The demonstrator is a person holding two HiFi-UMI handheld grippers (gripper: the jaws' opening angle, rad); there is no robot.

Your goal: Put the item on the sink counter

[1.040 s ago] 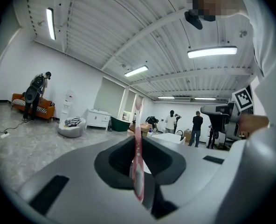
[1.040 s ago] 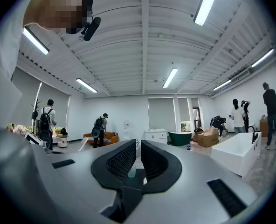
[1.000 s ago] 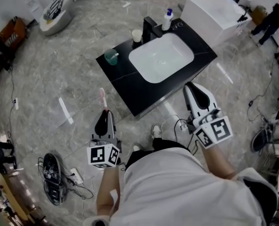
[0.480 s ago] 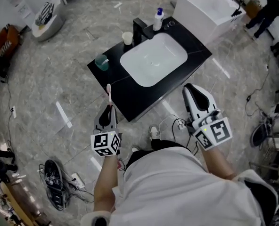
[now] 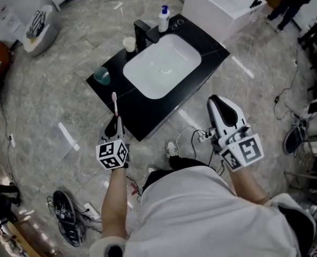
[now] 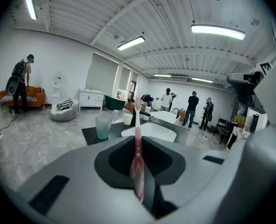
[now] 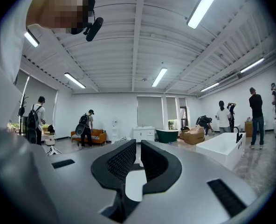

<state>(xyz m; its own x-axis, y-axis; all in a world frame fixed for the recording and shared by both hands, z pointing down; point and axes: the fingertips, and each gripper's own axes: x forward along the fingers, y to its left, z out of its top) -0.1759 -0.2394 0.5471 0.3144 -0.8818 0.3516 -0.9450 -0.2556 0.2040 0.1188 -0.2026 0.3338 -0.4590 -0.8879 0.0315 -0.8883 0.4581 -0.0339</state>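
Note:
A pink toothbrush (image 5: 115, 107) stands upright in my left gripper (image 5: 114, 123), which is shut on its handle; the bristle head points up and away. In the left gripper view the toothbrush (image 6: 137, 162) runs up between the jaws of my left gripper (image 6: 137, 141). The black sink counter (image 5: 148, 108) with a white basin (image 5: 161, 66) lies just ahead, and the brush head overlaps its near left edge. My right gripper (image 5: 218, 99) hovers off the counter's right front corner. In the right gripper view its jaws (image 7: 138, 146) are nearly together with nothing between them.
On the counter stand a green cup (image 5: 101, 75), a white cup (image 5: 129, 43), a black faucet (image 5: 144, 30) and a soap bottle (image 5: 163, 19). A white bathtub (image 5: 223, 1) sits behind. Shoes (image 5: 65, 212) and cables (image 5: 201, 138) lie on the marble floor. People stand far off.
My left gripper has carried the toothbrush forward and up to the counter's near left edge. The right gripper has kept its place and stance.

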